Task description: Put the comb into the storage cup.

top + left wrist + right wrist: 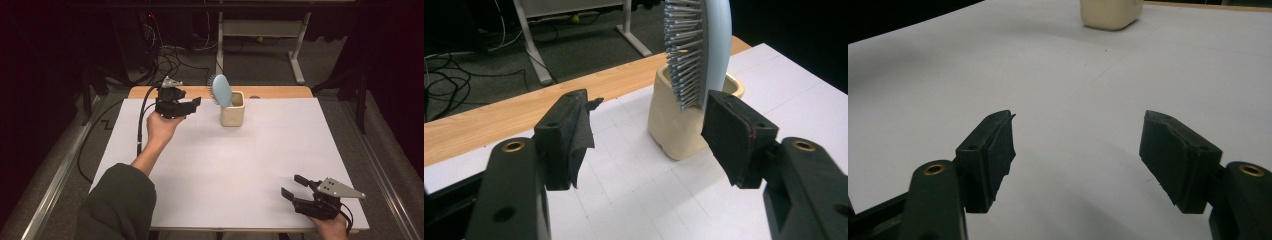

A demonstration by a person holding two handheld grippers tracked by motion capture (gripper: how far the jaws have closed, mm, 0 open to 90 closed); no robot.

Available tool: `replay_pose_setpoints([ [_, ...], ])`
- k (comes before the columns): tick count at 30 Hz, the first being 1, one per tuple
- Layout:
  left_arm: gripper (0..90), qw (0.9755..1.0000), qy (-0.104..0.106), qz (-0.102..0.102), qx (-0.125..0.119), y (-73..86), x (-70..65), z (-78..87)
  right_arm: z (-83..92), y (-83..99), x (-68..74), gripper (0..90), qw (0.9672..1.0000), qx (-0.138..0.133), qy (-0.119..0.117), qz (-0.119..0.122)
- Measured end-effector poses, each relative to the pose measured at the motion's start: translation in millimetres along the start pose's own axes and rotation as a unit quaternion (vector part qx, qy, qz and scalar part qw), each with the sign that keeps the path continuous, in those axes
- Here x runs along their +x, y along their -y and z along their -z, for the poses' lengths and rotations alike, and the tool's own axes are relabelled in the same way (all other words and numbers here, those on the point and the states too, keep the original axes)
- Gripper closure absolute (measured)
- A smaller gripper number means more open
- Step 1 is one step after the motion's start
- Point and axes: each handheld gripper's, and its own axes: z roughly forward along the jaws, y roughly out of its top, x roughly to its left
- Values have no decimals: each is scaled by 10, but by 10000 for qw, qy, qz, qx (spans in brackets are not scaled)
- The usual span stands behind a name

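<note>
A cream cup (pixel 232 114) stands near the far edge of the white table top (pixel 235 165). A light blue hairbrush (pixel 220 90) stands in it, head up, bristles facing left. In the left gripper view the cup (pixel 679 130) and the hairbrush (pixel 704 45) sit just beyond the right jaw. My left gripper (pixel 196 103) hovers open to the left of the cup, apart from it, with nothing between its jaws (pixel 646 142). My right gripper (pixel 294 186) rests open at the near right corner, also with nothing in it (pixel 1078 155). The cup (pixel 1110 12) is far ahead of it.
A wooden strip (pixel 270 92) runs along the table's far edge. Beyond it are a white desk frame (pixel 260 30) and cables (pixel 170 55) on the floor. A person's sleeve (pixel 117 205) comes in at the bottom left.
</note>
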Motion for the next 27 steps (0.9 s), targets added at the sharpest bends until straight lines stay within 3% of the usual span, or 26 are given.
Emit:
replay_pose_setpoints([
  [27,367,10000,57,67,-30,202,103,225,-1,0,3,306,10000,3,12,13],
])
